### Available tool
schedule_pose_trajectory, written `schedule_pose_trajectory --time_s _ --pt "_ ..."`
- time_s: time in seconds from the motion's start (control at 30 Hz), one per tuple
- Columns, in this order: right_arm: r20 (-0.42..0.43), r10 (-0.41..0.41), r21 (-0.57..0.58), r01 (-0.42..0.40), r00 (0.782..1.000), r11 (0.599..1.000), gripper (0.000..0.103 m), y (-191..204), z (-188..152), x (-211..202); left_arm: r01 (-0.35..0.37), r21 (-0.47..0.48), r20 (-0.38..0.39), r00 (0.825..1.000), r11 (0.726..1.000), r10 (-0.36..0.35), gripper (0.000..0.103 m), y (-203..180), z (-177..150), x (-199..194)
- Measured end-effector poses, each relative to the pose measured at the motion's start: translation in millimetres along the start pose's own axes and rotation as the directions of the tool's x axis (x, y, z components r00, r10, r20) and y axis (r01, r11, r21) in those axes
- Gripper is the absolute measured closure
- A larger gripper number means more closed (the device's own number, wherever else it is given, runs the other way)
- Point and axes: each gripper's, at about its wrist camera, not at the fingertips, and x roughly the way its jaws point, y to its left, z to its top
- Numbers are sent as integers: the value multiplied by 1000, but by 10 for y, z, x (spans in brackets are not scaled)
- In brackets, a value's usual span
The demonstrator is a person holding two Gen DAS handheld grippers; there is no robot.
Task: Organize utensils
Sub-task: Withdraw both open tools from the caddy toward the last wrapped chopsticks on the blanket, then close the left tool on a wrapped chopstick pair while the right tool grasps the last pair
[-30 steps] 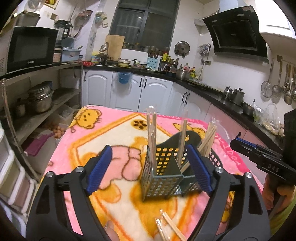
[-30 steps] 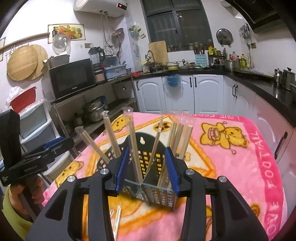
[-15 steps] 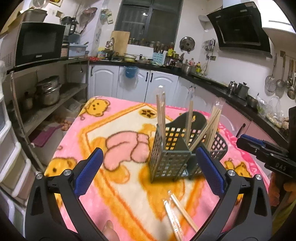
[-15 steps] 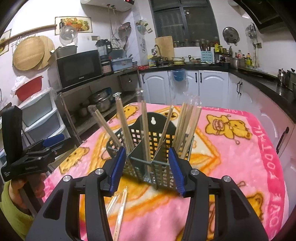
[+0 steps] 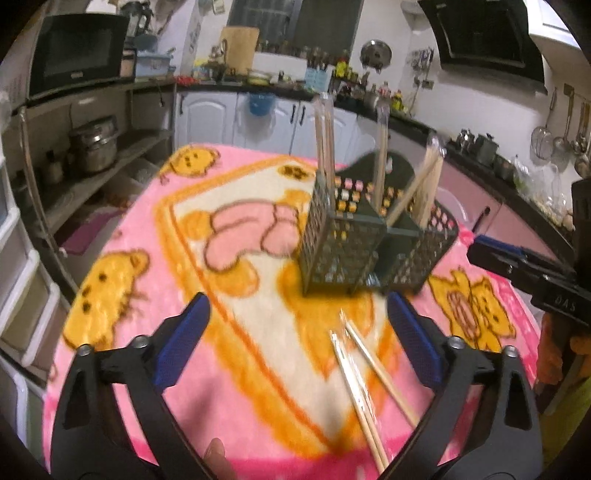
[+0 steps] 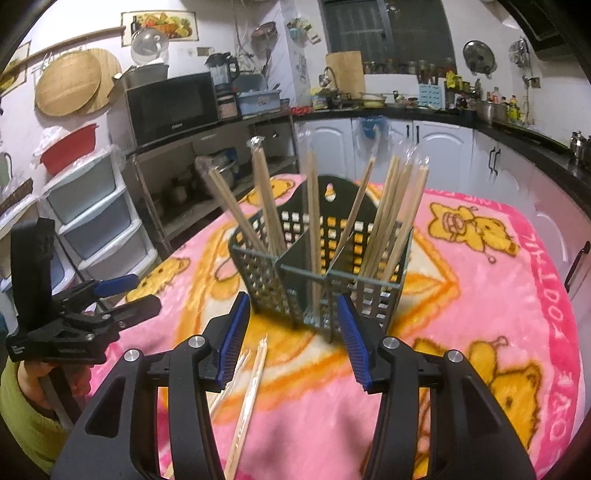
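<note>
Here, from my remote seat, I read the scene from left to right. My left gripper (image 5: 297, 332) hangs above the pink cartoon blanket (image 5: 155, 243) with its jaws spread wide and nothing between them; I judge it is held back and open so it can drop onto the loose chopsticks (image 5: 364, 384), two or three wrapped pairs lying flat on the blanket just in front of its right finger. Motion blur makes the exact count hard to tell. Beyond them, near the middle of the table, stands the dark mesh utensil holder (image 6: 317, 273), upright, divided into compartments, with wrapped chopsticks (image 6: 391, 218) standing and leaning in several of them; that is where the loose ones presumably belong. My right gripper (image 6: 291, 332) faces the holder's near corner, jaws apart and empty, close to it but not touching, likely placed to steady it or to take the next pair. The soft blanket covers the whole tabletop, so a thin stick may sink into the pile and be awkward to pinch. Around the table is a home kitchen: a microwave (image 6: 173, 105) on open shelving at left, white cabinets (image 6: 439, 147) under a dark counter behind, a range hood (image 5: 480, 33) at right.
</note>
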Motion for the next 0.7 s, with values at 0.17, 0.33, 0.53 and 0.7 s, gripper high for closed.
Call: schedule_pose_trajectory --time_s 0.17,0.33,0.53,0.7 --pt "-54 38 8 -38 998 999 56 10 -78 100 35 7 -83 996 999 -34 40 -59 -213 108" --pt "-111 67 3 -67 992 998 56 45 -137 234 67 11 -160 985 998 -64 56 -145 -362 240" --pt "-198 112 15 -112 974 994 63 78 -198 502 106 10 -252 962 994 -101 60 -250 -523 426" --pt "-269 128 43 -121 955 992 68 45 -236 767 109 40 -293 952 993 -93 60 -378 -593 548"
